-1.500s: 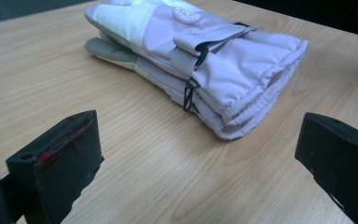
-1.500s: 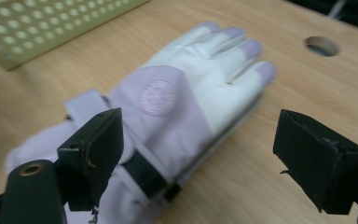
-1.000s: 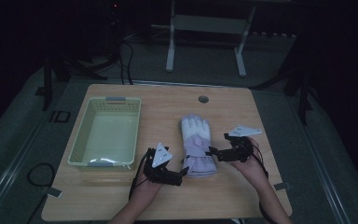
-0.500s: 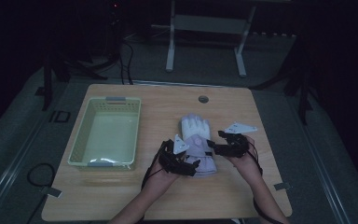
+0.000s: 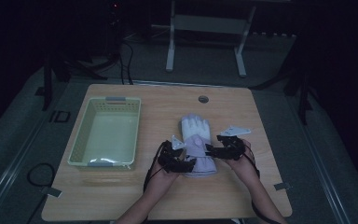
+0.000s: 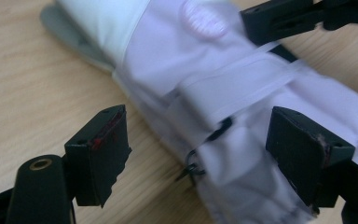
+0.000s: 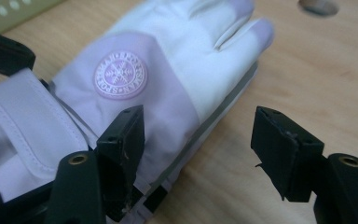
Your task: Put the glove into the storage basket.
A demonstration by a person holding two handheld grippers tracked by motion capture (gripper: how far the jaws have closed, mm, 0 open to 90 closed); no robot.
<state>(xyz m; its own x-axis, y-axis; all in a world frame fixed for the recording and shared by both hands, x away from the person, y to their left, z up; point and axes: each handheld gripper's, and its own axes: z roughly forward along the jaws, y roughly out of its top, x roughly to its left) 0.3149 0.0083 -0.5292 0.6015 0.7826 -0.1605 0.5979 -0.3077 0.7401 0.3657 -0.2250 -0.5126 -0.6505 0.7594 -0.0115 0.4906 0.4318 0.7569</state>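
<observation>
Dimly lit from above in the high view, surroundings lost in near-black beyond the table (image 5: pixel 242 112). Brighter and evenly lit in both gripper views, softly blurred on the glove (image 6: pixel 242 93).

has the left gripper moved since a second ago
Yes. In the high view the left gripper has shifted right, away from the basket and onto the glove's cuff, its jaws closing around the cuff.

Ski glove (image 7: pixel 168 79) pale lilac with white fingers, round snowflake badge (image 7: pixel 120 74); tongs black; basket (image 5: pixel 106 133) pale green; worktop (image 5: pixel 261 116) light wood grain.
</observation>
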